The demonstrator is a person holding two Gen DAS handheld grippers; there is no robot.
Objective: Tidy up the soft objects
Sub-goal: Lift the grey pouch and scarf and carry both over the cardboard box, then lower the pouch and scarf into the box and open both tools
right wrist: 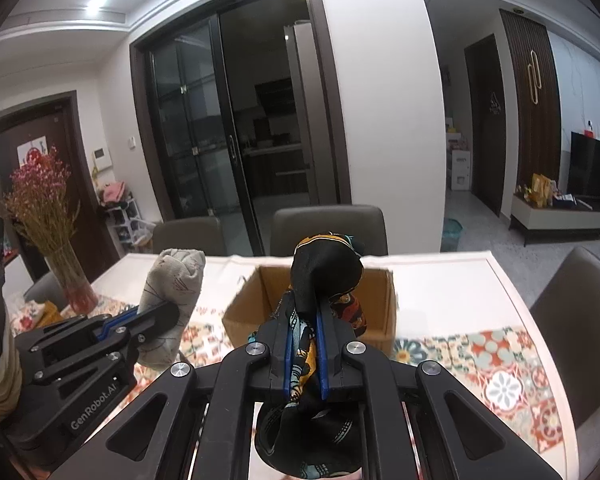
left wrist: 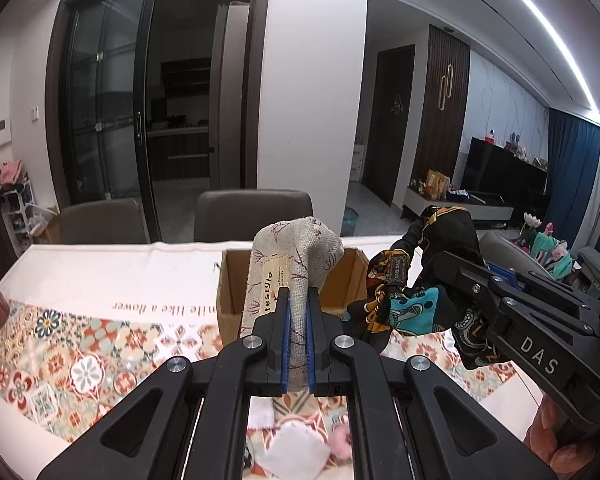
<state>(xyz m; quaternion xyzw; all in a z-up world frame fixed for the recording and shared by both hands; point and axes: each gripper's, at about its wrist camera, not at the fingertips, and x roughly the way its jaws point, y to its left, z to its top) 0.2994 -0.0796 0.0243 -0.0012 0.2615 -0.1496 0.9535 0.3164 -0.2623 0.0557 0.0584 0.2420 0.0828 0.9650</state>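
Where the left wrist camera looks forward, the left gripper is clamped on a beige linen pouch, which rises above the fingertips. Just beyond it: an open cardboard box on a floral-patterned tablecloth. To the right, the right gripper grips a black patterned scarf. Below the jaws: small white and pink items, too blurred to identify.

Right wrist camera: right gripper closed on the black patterned scarf, bunched above the fingertips and trailing beneath. Directly ahead: cardboard box. To the left: left gripper holding the beige linen pouch. Further left: vase of dried flowers.
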